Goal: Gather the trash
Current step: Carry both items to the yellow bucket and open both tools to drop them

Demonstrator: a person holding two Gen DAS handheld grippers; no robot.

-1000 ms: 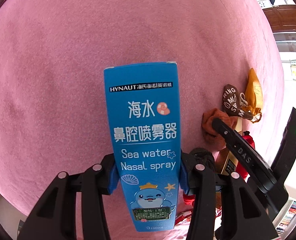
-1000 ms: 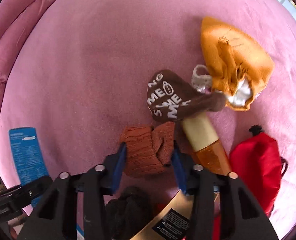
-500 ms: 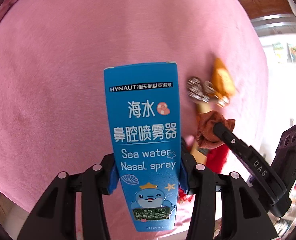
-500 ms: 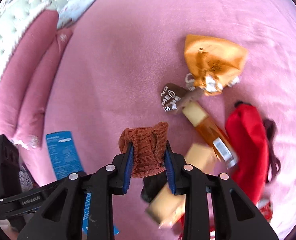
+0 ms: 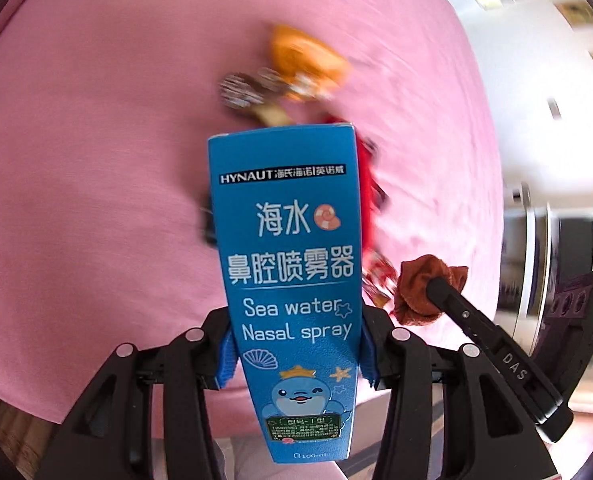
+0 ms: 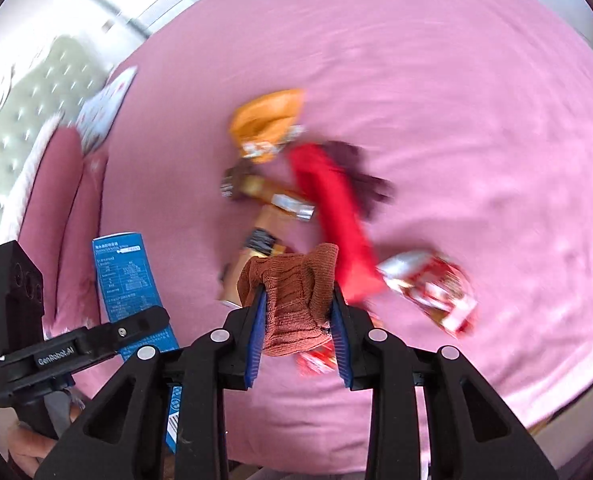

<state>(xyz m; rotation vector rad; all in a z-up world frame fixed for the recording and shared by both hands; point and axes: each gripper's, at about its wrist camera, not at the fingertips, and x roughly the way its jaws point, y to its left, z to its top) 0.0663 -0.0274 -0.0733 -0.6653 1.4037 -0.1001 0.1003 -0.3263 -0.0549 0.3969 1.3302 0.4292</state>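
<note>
Left gripper (image 5: 296,364) clamped on the blue nasal spray box (image 5: 286,280), pads pressing the 2 narrow sides low on the carton, most of its length standing clear ahead of the fingers. Probably light and stiff, likely hollow, so liable to crush under a hard squeeze; best held by those narrow sides, near mid-length. Right gripper (image 6: 296,334) pinched on the rust-brown knitted cloth (image 6: 292,304), bunched between the pads and spilling over the fingertips. Soft, limp, easy to grip anywhere, unlikely to slip. Both items held above the pink bed (image 6: 476,120). Blurred on the bed near its middle: an orange pouch (image 6: 268,120), a red bag (image 6: 336,216), a red-and-white wrapper (image 6: 432,288).
</note>
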